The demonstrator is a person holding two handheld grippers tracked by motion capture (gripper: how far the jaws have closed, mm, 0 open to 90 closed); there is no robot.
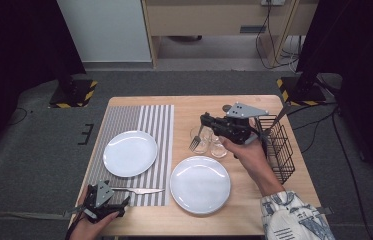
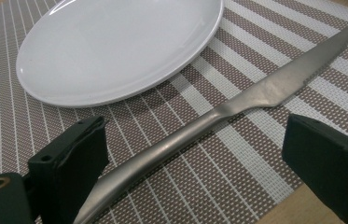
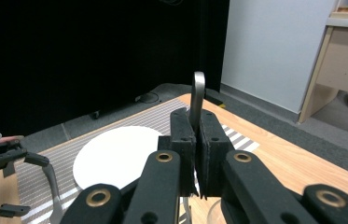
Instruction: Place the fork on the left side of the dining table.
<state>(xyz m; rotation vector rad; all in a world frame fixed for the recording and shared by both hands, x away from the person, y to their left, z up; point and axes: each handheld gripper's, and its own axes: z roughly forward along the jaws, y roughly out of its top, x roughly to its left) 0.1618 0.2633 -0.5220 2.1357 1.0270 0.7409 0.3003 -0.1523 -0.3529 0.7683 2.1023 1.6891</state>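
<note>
One fork [image 1: 196, 141] between right fingers [image 3: 183, 135] (clamped).

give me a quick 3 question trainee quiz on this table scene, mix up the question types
1. True or false: the right gripper is shut on a fork.
2. Which lies between the left gripper's open jaws? A. a spoon B. a knife C. a glass
3. Fill in: the knife lies on the striped ____.

Key
1. True; the fork hangs tines down above the glasses.
2. B; the jaws stand apart on either side of its handle, not pressing it.
3. Placemat, just beside the plate that sits on it.
</note>
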